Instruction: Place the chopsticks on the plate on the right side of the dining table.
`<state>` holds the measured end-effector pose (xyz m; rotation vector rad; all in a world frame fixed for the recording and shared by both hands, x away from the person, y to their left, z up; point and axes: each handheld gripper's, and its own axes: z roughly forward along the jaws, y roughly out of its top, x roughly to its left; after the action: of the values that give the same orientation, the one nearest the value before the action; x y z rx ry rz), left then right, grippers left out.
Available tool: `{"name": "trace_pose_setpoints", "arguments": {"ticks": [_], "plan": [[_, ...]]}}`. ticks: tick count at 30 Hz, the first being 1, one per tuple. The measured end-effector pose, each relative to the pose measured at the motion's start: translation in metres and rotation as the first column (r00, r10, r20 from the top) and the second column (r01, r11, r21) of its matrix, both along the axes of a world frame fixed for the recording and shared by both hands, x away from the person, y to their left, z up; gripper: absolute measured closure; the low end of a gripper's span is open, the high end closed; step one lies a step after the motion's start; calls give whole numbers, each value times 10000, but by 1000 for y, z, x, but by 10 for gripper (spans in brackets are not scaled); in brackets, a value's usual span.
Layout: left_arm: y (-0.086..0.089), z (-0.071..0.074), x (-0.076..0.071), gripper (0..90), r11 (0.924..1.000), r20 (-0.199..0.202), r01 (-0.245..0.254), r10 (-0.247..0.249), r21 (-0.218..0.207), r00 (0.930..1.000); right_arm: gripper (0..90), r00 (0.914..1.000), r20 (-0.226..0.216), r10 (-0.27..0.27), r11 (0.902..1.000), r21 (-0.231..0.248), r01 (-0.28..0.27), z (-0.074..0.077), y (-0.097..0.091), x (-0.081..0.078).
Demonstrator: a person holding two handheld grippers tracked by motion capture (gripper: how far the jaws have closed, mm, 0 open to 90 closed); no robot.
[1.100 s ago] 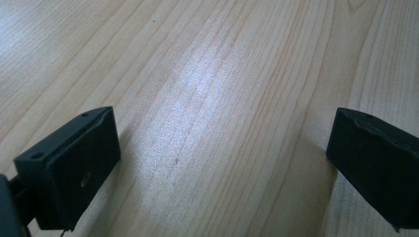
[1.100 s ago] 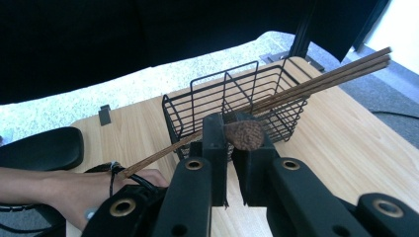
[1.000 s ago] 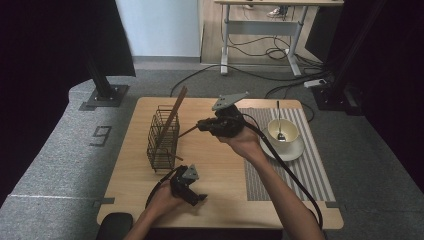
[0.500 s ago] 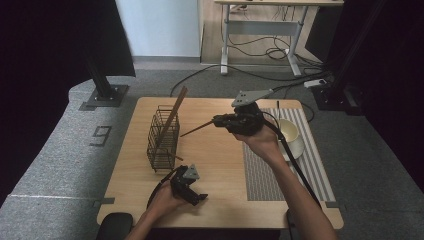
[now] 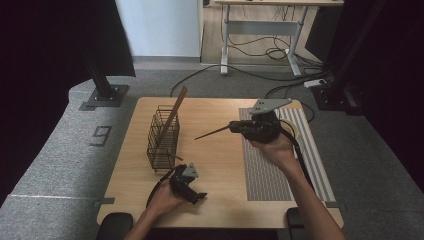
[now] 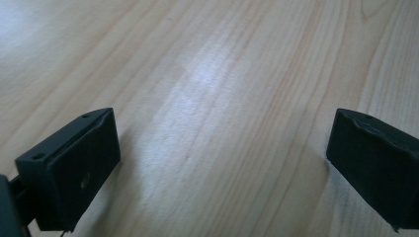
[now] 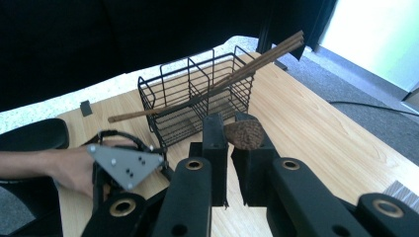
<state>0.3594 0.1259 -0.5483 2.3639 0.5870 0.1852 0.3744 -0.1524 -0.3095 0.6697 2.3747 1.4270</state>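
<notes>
Right now our right tongs (image 5: pixel 235 127) are clenched on a single brown chopstick (image 5: pixel 212 133), gripping it at its thick end; in the right gripper view that blunt end (image 7: pixel 244 133) sits pinched between the two black jaws. The stick juts out toward nine o'clock, hanging above the surface (image 5: pixel 220 170), with its thin tip aimed at the wire basket (image 5: pixel 162 140). We judge it light and stiff, but smooth and narrow, so it could swivel or slide in the pinch. Holding it by the thick end gives the jaws the most to bite on, though the long free length will wag with any wrist turn.

Our left tongs (image 5: pixel 196 192) rest low at about six o'clock on the surface, released, jaws spread wide with only bare wood between them (image 6: pixel 222 123).

Outward from there, the black wire basket stands upright at nine o'clock. It already holds a few other chopsticks (image 7: pixel 217 81) leaning diagonally, tops poking out over the rim toward twelve o'clock. How many we cannot tell. A ribbed grey mat (image 5: pixel 270 170) lies at three o'clock, under our right hand (image 5: pixel 272 147).
</notes>
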Motion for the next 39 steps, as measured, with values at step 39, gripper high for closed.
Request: {"name": "trace_pose_setpoints", "arguments": {"ticks": [39], "plan": [[15, 25, -6, 227, 9956, 1259, -31, 150, -941, 9919, 827, 9956, -651, 670, 9971, -323, -692, -63, -10, -38]]}}
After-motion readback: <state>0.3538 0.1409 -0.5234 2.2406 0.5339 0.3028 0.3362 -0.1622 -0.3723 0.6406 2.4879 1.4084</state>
